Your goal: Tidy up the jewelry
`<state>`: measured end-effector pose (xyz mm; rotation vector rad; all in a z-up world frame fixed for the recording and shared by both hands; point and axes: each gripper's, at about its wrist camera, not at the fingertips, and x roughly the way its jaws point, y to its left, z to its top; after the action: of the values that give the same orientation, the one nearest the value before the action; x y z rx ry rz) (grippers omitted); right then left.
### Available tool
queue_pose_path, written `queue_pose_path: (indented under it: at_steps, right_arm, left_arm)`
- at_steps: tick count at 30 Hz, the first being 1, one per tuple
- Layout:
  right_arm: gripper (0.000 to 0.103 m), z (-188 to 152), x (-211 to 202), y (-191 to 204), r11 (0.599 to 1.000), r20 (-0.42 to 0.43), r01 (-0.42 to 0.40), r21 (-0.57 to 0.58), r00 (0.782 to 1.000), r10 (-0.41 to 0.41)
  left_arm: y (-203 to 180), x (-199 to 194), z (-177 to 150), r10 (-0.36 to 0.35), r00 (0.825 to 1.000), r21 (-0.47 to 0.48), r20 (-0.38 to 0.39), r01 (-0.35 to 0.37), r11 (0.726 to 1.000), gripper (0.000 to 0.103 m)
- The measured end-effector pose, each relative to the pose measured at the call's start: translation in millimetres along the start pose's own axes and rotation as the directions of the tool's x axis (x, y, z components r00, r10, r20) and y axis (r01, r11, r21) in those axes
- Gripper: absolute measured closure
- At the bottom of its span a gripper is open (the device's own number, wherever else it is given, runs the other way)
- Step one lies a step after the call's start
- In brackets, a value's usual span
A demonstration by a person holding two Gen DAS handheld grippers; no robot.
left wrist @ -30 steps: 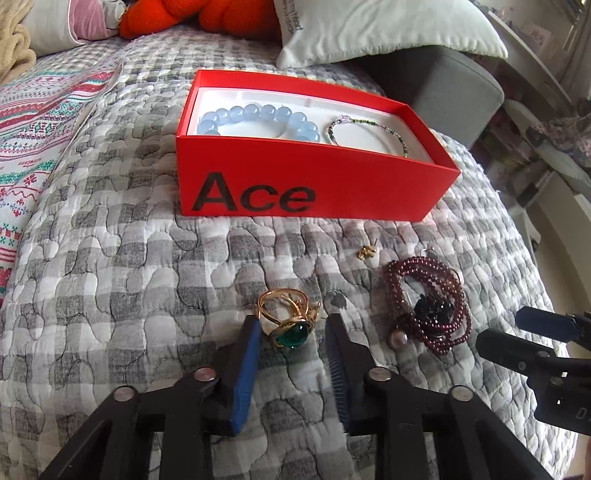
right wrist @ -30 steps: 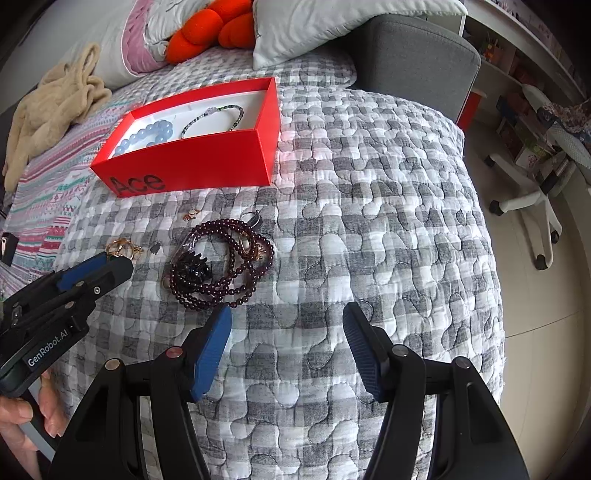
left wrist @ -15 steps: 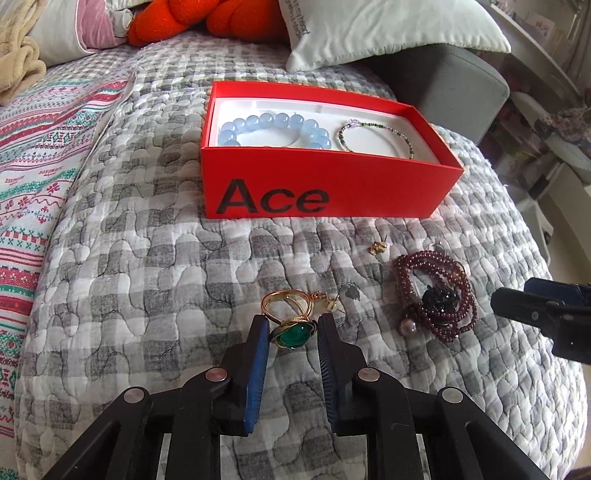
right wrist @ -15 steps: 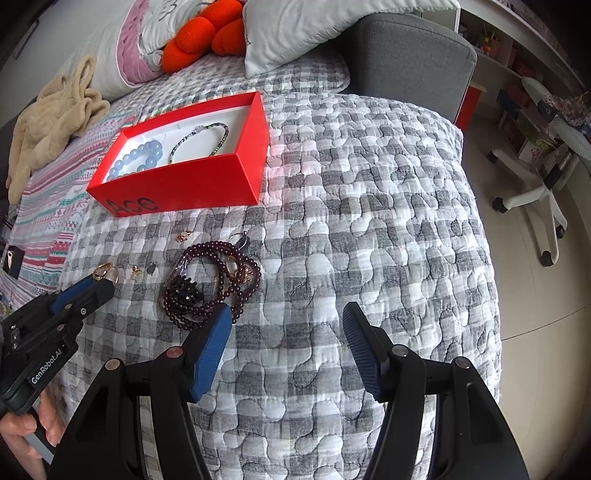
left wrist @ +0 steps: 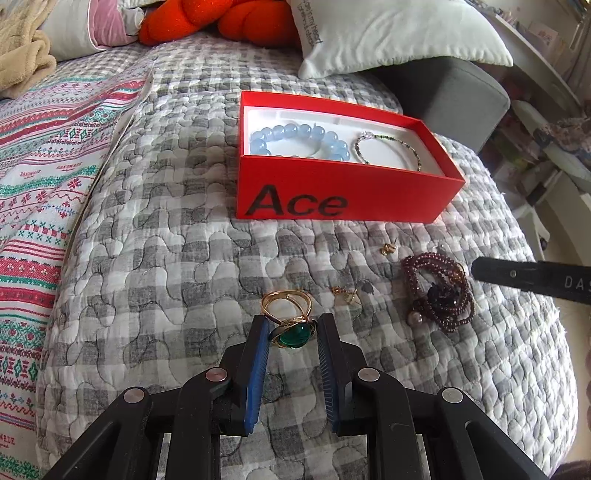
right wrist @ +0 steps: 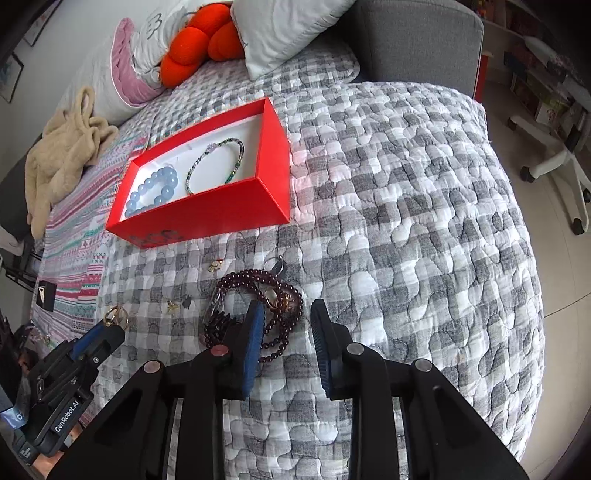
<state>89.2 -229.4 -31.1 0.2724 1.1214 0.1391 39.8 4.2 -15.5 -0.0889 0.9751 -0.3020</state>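
Note:
My left gripper is shut on a gold ring with a green stone, just above the quilt. In the right wrist view the same gripper shows at lower left, the gold ring at its tips. A red box marked "Ace" holds a pale blue bead bracelet and a thin beaded bracelet. My right gripper hovers over a dark red bead strand, its jaws closing, with loops of the strand between them and the pads not pressing.
Small gold earrings lie loose on the grey checked quilt between the ring and the red box. Pillows and an orange cushion sit behind the box. An office chair stands off the bed's right edge.
The right gripper's jaws have narrowed sharply and it has come forward over the dark red beads. The left gripper has drawn slightly back and up, still holding the ring.

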Motion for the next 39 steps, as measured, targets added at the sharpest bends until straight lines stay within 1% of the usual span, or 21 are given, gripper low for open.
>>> queue_pose_path:
  at_steps: [1, 4, 8, 11, 14, 16, 20, 22, 24, 27, 32, 39]
  right_arm:
    - [0.083, 2, -1, 2, 1.0, 0.004, -0.011, -0.001, 1.0, 0.011]
    - [0.085, 5, 2, 6, 1.0, -0.002, -0.023, -0.007, 1.0, 0.023]
    - [0.086, 6, 13, 12, 0.999, -0.018, 0.007, -0.036, 1.0, -0.007]
    - [0.089, 7, 20, 11, 0.999, -0.027, 0.027, -0.045, 0.999, -0.028]
    - [0.094, 8, 24, 10, 0.998, -0.027, 0.041, -0.054, 0.999, -0.043]
    - [0.102, 8, 22, 10, 0.997, -0.017, 0.039, -0.066, 0.999, -0.04]
    - [0.102, 9, 18, 11, 0.997, -0.003, 0.021, -0.074, 1.0, -0.021]
    - [0.102, 9, 16, 9, 0.998, -0.002, -0.01, -0.062, 1.0, 0.01]
    - [0.102, 10, 14, 7, 0.997, -0.009, -0.06, -0.043, 0.998, 0.059]
    - [0.102, 11, 12, 7, 0.996, -0.004, -0.075, -0.04, 0.997, 0.075]
    - [0.102, 13, 6, 10, 0.998, 0.037, -0.032, -0.054, 0.999, 0.034]
    - [0.102, 19, 13, 6, 0.998, 0.055, 0.044, -0.05, 0.998, -0.041]
  left_arm:
    - [1, 0, 0, 0.0, 1.0, -0.001, 0.0, 0.0, 1.0, 0.082]
    - [2, -1, -1, -0.001, 1.0, -0.002, -0.006, 0.001, 1.0, 0.082]
    - [3, -1, -2, 0.0, 1.0, -0.004, -0.009, 0.0, 1.0, 0.082]
    - [3, 0, -1, 0.0, 1.0, -0.006, -0.011, 0.0, 1.0, 0.082]
    - [4, 0, -1, 0.002, 1.0, -0.008, -0.011, -0.002, 1.0, 0.082]
    - [4, 0, -1, 0.001, 1.0, -0.009, -0.011, -0.001, 1.0, 0.082]
    - [5, 0, 0, 0.002, 1.0, -0.009, -0.008, -0.002, 1.0, 0.082]
    - [6, -1, 1, 0.001, 1.0, -0.012, -0.006, -0.001, 1.0, 0.082]
    - [7, -1, 2, -0.001, 1.0, -0.015, -0.005, 0.001, 1.0, 0.082]
    - [6, -2, 2, -0.001, 1.0, -0.017, -0.004, 0.001, 1.0, 0.082]
    - [6, -3, 3, -0.001, 1.0, -0.013, 0.001, 0.001, 1.0, 0.082]
    - [9, -3, 13, -0.012, 1.0, -0.019, 0.021, 0.012, 1.0, 0.082]
